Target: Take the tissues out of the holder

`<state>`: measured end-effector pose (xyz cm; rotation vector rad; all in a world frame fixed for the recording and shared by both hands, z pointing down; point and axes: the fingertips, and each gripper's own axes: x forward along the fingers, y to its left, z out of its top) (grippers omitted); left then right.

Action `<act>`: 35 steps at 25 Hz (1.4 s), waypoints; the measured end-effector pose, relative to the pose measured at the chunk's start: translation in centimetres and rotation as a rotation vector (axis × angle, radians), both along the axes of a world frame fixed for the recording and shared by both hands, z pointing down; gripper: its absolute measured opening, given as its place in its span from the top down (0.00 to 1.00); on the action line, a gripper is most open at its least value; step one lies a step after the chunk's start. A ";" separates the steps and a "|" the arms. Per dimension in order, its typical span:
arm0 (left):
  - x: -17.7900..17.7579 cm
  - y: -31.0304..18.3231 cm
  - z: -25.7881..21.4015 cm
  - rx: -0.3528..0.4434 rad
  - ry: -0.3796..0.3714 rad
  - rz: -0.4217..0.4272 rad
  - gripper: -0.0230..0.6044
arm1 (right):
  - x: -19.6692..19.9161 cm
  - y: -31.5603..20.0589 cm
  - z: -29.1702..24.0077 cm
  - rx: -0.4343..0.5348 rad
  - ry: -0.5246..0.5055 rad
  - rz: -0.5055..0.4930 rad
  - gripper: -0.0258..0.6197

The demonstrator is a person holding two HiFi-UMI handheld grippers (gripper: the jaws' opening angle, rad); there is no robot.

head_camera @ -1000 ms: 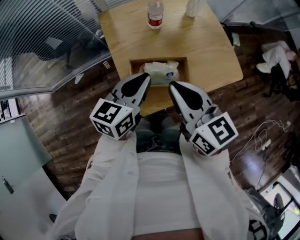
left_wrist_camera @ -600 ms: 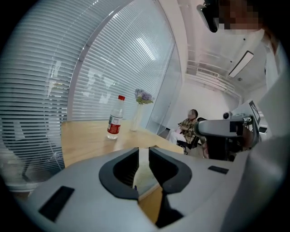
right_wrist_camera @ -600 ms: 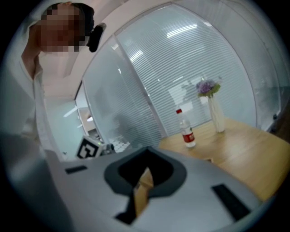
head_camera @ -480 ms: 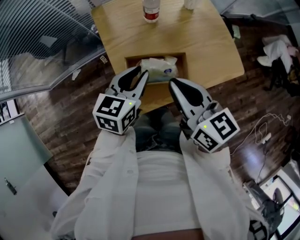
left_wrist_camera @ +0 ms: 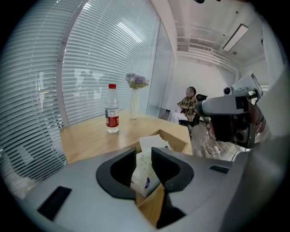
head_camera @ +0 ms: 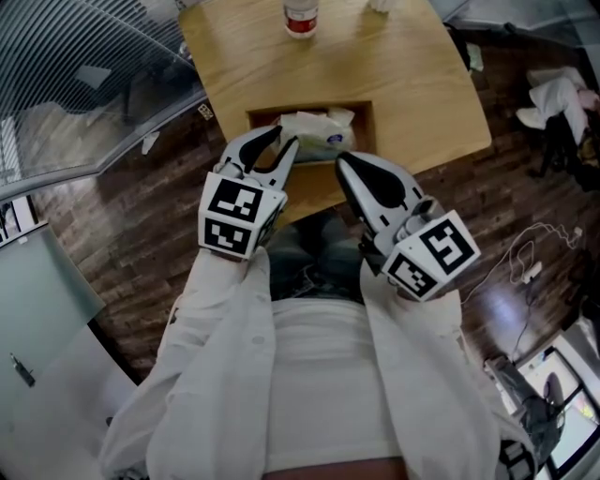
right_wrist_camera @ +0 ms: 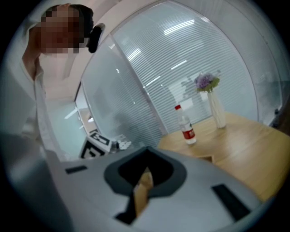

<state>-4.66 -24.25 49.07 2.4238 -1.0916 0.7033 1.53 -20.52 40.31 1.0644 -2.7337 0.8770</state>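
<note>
A white tissue pack point(head_camera: 317, 134) lies in a wooden holder point(head_camera: 367, 117) sunk into the table near its front edge. My left gripper point(head_camera: 272, 152) is open, its tips just short of the holder's near left corner. In the left gripper view, the tissue pack point(left_wrist_camera: 146, 170) shows through the narrow gap of the left gripper point(left_wrist_camera: 144, 158), beyond the tips, inside the holder point(left_wrist_camera: 177, 141). My right gripper point(head_camera: 342, 163) is shut and empty, hovering off the table's front edge to the right. The right gripper point(right_wrist_camera: 144, 174) points across the table.
A water bottle point(head_camera: 300, 17) with a red label stands at the table's far side, the bottle point(left_wrist_camera: 112, 115) beside a vase of flowers point(left_wrist_camera: 134, 102). A glass wall with blinds runs along the left. A person point(left_wrist_camera: 188, 106) sits far behind. Cables lie on the floor point(head_camera: 525, 272) to the right.
My left gripper has moved forward to the holder's near corner and rolled, and its fingers now show apart. The right gripper has hardly shifted.
</note>
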 end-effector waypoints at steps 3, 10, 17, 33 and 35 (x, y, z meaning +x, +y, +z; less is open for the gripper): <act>-0.3 0.0 0.5 -0.006 -0.039 -0.009 0.81 | 0.1 -0.1 0.0 -0.001 0.000 0.001 0.94; 0.2 0.4 1.5 -0.020 -0.111 0.053 0.81 | 0.1 -0.4 0.1 -0.003 -0.012 -0.002 0.94; 0.6 0.6 2.2 -0.038 -0.142 0.108 0.81 | 0.2 -0.3 0.5 -0.019 -0.007 0.002 0.94; 1.2 1.4 3.1 -0.048 -0.208 0.190 0.93 | 0.2 -0.2 0.6 -0.019 0.003 0.001 0.94; 1.2 1.5 3.1 -0.051 -0.207 0.200 0.94 | 0.2 -0.2 0.6 -0.020 0.005 0.001 0.94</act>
